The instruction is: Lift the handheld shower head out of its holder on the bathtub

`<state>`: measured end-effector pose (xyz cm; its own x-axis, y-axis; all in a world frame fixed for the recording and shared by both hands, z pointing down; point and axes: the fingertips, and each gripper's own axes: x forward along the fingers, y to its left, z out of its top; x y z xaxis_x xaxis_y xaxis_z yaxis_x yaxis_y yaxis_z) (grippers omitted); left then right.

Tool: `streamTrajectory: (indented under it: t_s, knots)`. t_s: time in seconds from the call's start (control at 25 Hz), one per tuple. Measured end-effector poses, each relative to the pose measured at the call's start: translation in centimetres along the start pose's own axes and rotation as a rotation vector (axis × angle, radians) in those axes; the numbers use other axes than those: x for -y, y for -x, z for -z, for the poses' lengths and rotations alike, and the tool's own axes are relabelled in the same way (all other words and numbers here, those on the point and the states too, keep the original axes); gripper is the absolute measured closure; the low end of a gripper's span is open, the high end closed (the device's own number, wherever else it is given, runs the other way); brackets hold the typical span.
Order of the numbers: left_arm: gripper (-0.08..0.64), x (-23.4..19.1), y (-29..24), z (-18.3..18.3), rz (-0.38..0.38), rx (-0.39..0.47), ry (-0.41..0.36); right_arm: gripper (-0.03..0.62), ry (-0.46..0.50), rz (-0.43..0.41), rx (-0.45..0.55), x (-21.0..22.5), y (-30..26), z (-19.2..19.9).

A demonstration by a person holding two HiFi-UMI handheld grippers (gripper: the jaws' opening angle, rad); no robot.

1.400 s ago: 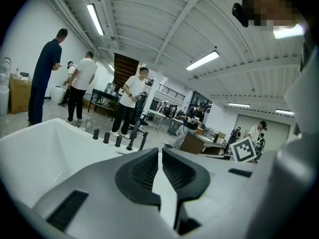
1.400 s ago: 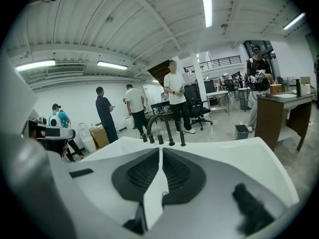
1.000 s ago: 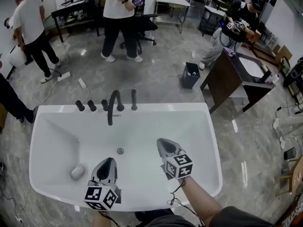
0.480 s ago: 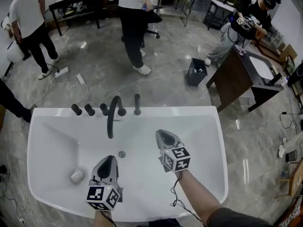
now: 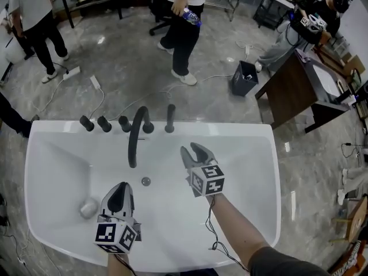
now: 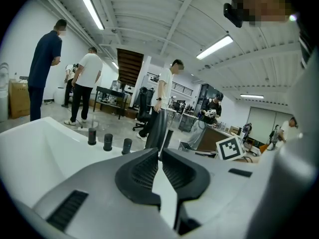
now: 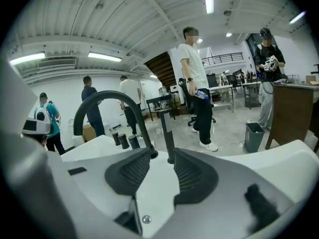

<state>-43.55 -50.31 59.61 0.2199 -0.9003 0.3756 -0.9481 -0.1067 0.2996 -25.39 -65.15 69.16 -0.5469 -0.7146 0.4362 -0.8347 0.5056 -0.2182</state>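
- Grey workshop floor with people about; a white tub (image 5: 247,154) lies in front.
- Right gripper (image 5: 193,150): jaws opening, partly apart, nothing between them, aimed at the shower head (image 5: 170,118) but still apart from it.
- Left gripper (image 5: 119,187): jaws almost together, empty, over the basin.
- Shower head: slim black rod, upright in its holder on the far rim, just right of the spout (image 5: 135,132).
- Probably stiff, smooth and slippery, perhaps with a hose dragging; grip mid-shaft and lift straight up.

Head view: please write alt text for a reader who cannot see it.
From above, the left tool and right tool hover over a white bathtub. The right tool, jaws opening and empty, points toward the black handheld shower head standing on the far rim, beside an arched spout.
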Motion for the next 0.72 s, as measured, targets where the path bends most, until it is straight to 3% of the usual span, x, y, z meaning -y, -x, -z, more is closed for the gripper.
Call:
streamTrajectory:
  t_s: [0.28, 0.72]
  knots:
    - [0.526, -1.2, -1.8, 0.3, -0.008, 0.012, -0.003, 0.370, -0.005, 0.054, 0.060, 1.7, -4.6, -0.4]
    - [0.526, -3.4, -4.3, 1.9, -0.027, 0.013, -0.047, 0.351, 0.110, 0.059, 0.042, 2.6, -11.6, 0.4]
